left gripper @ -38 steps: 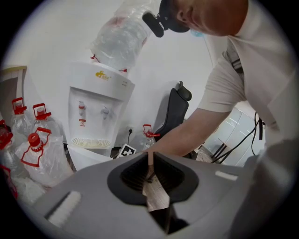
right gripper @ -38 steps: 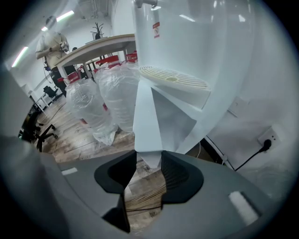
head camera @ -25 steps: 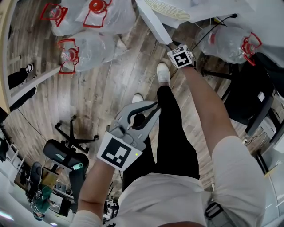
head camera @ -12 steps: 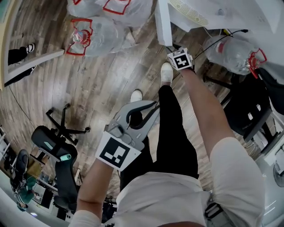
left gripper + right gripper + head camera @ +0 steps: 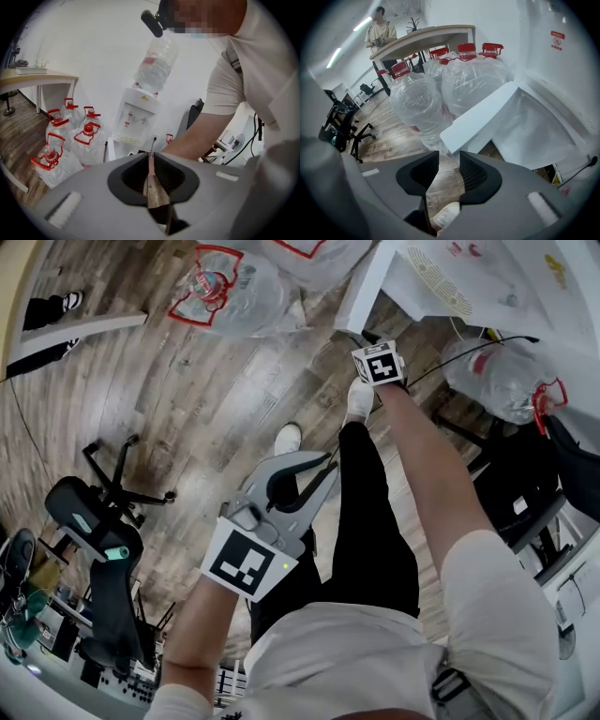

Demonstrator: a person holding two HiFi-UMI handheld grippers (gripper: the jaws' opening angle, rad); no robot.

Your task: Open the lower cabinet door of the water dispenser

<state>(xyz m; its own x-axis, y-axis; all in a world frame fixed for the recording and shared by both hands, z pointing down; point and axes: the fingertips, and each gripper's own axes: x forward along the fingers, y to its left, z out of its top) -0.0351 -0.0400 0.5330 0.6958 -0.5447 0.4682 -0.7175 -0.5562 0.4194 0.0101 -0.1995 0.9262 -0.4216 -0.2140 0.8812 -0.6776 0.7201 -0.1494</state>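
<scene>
A: Door (image 5: 367,285) now slants the other way at upper centre, already open; right gripper (image 5: 449,158) has tracked beside its free edge.

B: Its fingers (image 5: 476,174) have just been narrowing but are apart and empty, and the edge runs diagonally just above them. Left gripper (image 5: 302,476) is pinched together, empty, well back.

The head view looks steeply down at the floor (image 5: 206,399). The left gripper view faces the water dispenser (image 5: 133,117) from some way off. The right gripper view, close in, seemingly shares the dispenser's door (image 5: 483,117) with the head view.
</scene>
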